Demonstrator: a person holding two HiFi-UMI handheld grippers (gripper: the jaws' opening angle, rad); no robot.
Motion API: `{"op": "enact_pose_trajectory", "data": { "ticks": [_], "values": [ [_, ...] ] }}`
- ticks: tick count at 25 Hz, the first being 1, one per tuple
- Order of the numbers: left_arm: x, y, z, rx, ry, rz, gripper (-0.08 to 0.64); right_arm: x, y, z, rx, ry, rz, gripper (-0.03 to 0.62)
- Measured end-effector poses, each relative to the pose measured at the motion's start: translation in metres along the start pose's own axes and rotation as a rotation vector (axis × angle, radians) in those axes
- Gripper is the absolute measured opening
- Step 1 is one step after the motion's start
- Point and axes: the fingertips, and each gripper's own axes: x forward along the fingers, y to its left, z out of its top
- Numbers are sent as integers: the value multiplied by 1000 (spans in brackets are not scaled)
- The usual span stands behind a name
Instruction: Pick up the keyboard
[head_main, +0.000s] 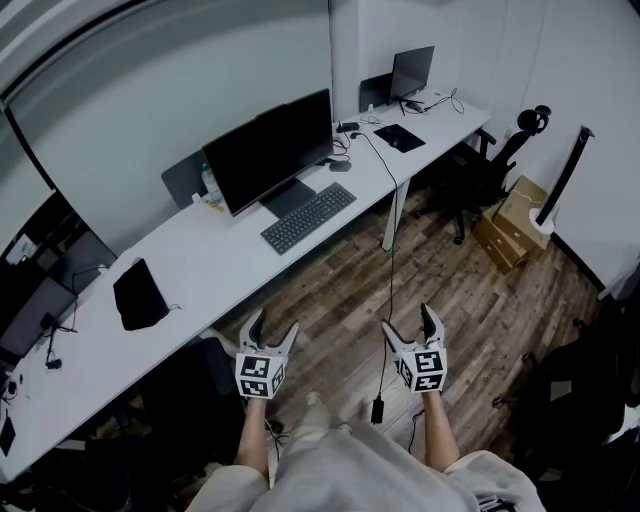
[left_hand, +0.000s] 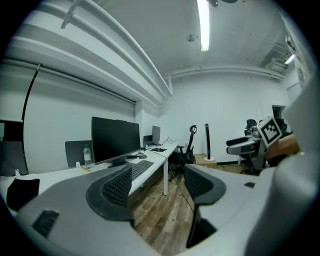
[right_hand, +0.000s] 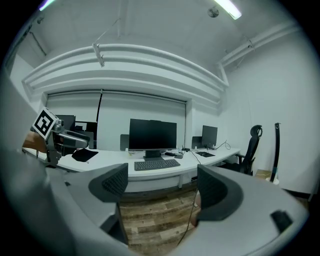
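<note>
A dark keyboard (head_main: 308, 217) lies on the long white desk (head_main: 190, 270) in front of a black monitor (head_main: 268, 150); it also shows as the keyboard (right_hand: 156, 164) in the right gripper view and the keyboard (left_hand: 140, 168) in the left gripper view. My left gripper (head_main: 273, 328) and right gripper (head_main: 409, 324) hang over the wooden floor, well short of the desk. Both stand open with nothing between their jaws.
A black pouch (head_main: 139, 294) lies on the desk to the left, a second monitor (head_main: 411, 72) and a black pad (head_main: 399, 137) at the far end. A black office chair (head_main: 489, 168) and cardboard boxes (head_main: 512, 222) stand right. A cable (head_main: 391, 270) hangs down to the floor.
</note>
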Motion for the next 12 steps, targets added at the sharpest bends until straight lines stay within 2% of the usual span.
{"op": "enact_pose_trajectory", "data": {
  "ticks": [6,12],
  "values": [
    [18,9,-4,-9,10,7,310,22,-7,-1,-3,4,7,423],
    [61,23,-4,-16,13,-6,310,57,-22,-1,-4,16,-1,423]
  ]
}}
